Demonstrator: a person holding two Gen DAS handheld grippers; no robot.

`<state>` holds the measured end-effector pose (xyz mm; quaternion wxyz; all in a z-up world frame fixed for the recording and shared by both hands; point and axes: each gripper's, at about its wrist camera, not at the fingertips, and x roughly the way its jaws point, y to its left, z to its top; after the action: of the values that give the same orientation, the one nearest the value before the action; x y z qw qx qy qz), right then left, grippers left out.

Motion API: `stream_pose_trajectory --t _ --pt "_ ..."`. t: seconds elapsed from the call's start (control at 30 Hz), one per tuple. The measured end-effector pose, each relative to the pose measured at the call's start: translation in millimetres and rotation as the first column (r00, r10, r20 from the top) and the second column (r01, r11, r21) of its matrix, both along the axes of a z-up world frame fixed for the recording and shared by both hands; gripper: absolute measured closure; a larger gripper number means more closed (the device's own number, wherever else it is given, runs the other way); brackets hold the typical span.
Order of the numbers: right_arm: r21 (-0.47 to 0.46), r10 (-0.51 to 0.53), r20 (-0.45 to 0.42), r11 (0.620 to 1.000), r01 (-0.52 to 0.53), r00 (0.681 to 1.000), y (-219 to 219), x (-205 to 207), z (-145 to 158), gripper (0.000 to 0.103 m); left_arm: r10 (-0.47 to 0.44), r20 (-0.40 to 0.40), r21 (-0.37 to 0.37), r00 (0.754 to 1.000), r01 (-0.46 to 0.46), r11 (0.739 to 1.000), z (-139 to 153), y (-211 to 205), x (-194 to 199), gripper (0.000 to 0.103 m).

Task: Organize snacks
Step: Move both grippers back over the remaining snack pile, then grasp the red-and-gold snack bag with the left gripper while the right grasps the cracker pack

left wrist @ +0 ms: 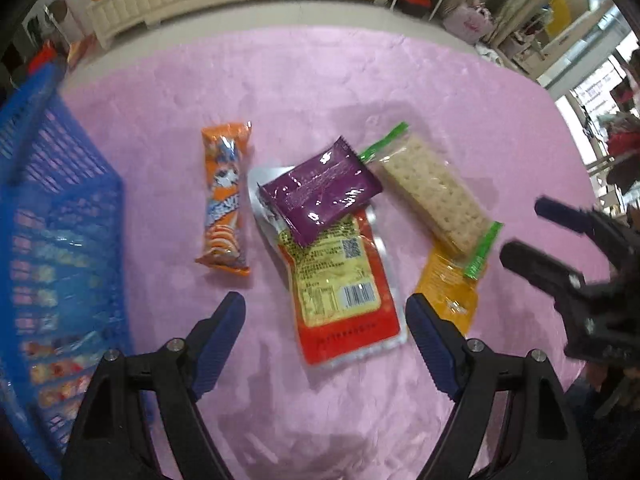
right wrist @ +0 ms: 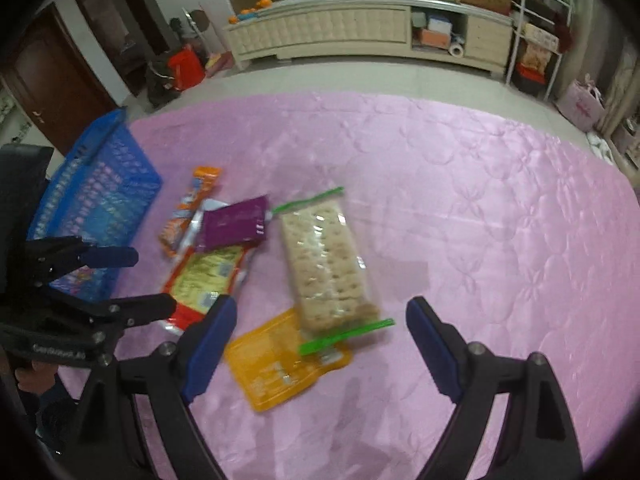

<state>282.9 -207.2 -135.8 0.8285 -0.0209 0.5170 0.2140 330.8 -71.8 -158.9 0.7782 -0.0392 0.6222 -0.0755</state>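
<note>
Purple packet [left wrist: 320,190] atop red pouch [left wrist: 344,300]; blue basket [left wrist: 60,240] left, cracker pack [left wrist: 432,196] right

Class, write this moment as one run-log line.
left gripper: open, empty | right gripper: open, empty | five snack packets on pink cloth | blue basket: holds snacks

surface: shiny pink quilted cover [right wrist: 460,184], spreads out ahead of the gripper
floor: pale tile [right wrist: 320,76] past it
far wall: long cream cabinet [right wrist: 340,36]
far left: dark wooden doors [right wrist: 52,80]
far right: white metal shelf rack [right wrist: 536,32], bright window [left wrist: 592,92]
</note>
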Motion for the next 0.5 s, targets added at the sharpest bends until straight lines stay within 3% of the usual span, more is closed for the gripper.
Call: stream_pose_trajectory --t 0.1,0.23,0.5 --pt "0.044 -0.004 -0.063 0.999 0.007 0.998 -2.4 8.4 -11.7 0.014 0.025 -0.049 -0.040 0.998 -0.027 0.999 -12.2 -0.3 12.9 0.022" --pt "0.004 -0.017 -0.042 1.000 0.017 0.999 -6.5 9.3 -12.8 0.014 0.041 -0.064 -0.059 0.997 -0.045 0.997 -16.1 -5.2 22.7 0.022" --pt "0.010 -0.063 -0.069 0.998 0.064 0.996 -22.3 19.0 -17.8 0.014 0.083 -0.129 -0.062 0.988 -0.092 0.994 -28.4 -19.6 31.3 0.022"
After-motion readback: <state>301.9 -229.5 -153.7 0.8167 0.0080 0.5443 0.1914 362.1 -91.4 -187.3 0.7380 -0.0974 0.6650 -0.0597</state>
